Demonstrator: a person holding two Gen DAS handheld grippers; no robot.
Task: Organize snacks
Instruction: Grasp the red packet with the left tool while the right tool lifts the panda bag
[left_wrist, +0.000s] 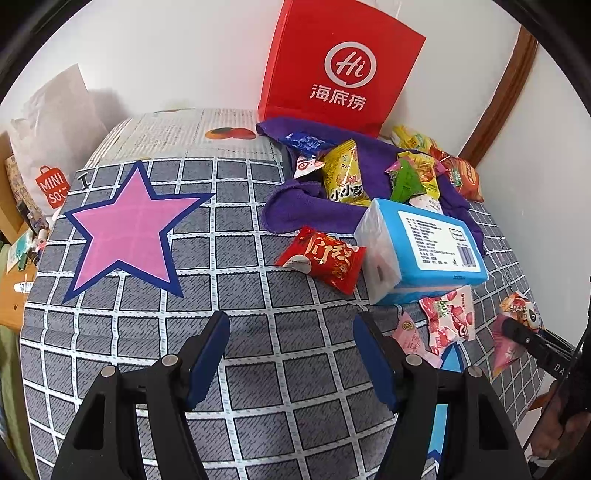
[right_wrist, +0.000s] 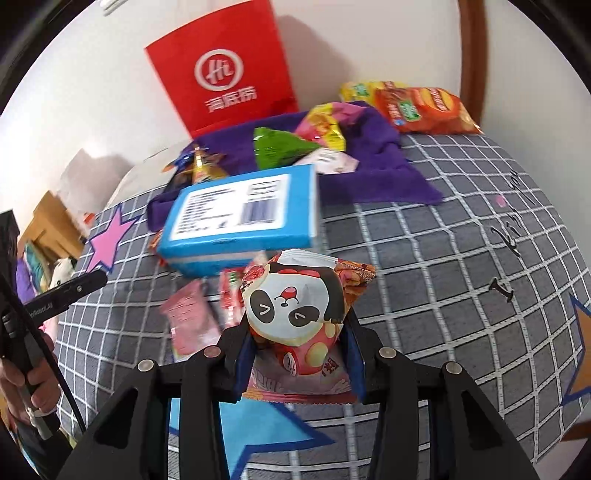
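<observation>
- The right gripper (right_wrist: 297, 354) has its jaws closed on the panda snack packet (right_wrist: 295, 299), the blue pads pressing its lower half from both sides while the puffed top bulges out above them.
- The packet sits clear of the checked bedspread (right_wrist: 443, 258); under it lies a pink wrapper (right_wrist: 295, 387), which I can't tell is touched or not.
- The left gripper (left_wrist: 291, 354) hangs with its jaws standing wide and nothing between them, over bare bedspread just short of the red sachet (left_wrist: 325, 260).
- Just beyond the panda packet is the blue tissue pack (right_wrist: 240, 214); behind that, a purple cloth (right_wrist: 369, 166) strewn with sachets, an orange crisp bag (right_wrist: 424, 110) and a red paper bag (right_wrist: 225, 70) against the wall.
- The packet looks light and air-filled, its film slick and crinkly; I'd judge the contents crushable, so a hard squeeze risks breaking them or popping the seal.
- A hold across the middle of the pillow, as now, seems safest; a pinch on the crimped end seam would do too, though the packet would swing.
</observation>
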